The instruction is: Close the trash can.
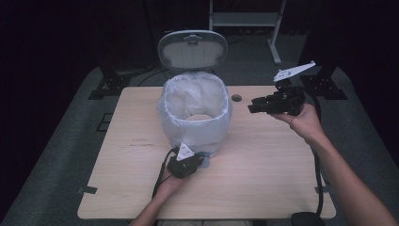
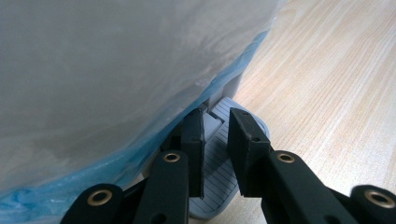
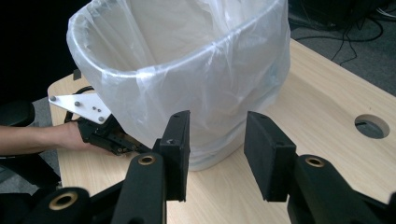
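From the high view, saw a grey pedal bin at twelve o'clock on the pale wooden table, lined with a clear plastic bag, its oval grey lid tipped up and open. Found the left gripper at the bin's six o'clock foot, and the right gripper held aloft at the bin's three o'clock.

In the left gripper view, rested on the ribbed grey pedal, jaws drawn nearly together, clasping nothing.

In the right gripper view, stood parted and empty, aimed at the bag's side.

Judged the step as holding the lid open by the pedal; next called for carrying the right gripper to the bag's rim and pinching it, pedal kept down
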The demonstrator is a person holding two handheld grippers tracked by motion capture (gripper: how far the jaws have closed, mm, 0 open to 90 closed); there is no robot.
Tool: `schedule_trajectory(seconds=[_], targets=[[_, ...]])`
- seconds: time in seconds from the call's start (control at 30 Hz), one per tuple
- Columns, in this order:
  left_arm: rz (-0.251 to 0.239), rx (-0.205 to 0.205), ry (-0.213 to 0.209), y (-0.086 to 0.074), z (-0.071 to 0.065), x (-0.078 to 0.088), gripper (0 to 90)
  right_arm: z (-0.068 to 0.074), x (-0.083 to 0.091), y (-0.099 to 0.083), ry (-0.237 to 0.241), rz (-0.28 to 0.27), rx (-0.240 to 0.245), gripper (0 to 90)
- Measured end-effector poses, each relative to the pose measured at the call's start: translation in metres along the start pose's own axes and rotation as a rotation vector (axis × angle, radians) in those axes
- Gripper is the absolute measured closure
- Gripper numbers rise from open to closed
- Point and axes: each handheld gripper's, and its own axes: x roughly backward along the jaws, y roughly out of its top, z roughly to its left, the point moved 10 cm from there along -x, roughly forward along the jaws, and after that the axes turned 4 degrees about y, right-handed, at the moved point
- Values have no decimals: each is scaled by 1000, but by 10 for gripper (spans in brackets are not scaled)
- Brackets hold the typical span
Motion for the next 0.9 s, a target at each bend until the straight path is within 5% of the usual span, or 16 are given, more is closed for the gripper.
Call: schedule_trajectory(seconds=[0.43, 0.57, 0.67, 0.9], targets=[[-6, -1, -5, 0, -1, 1, 744, -14, -4, -28, -7, -6, -44, 578], [-43, -7, -43, 0, -10, 10, 591, -17, -8, -39, -14, -2, -52, 565], [-62, -35, -65, 0, -19, 22, 561, -20, -9, -49, -25, -9, -62, 556], [-72, -22, -74, 0, -19, 40, 496, -28, -14, -72, -50, -12, -87, 542]])
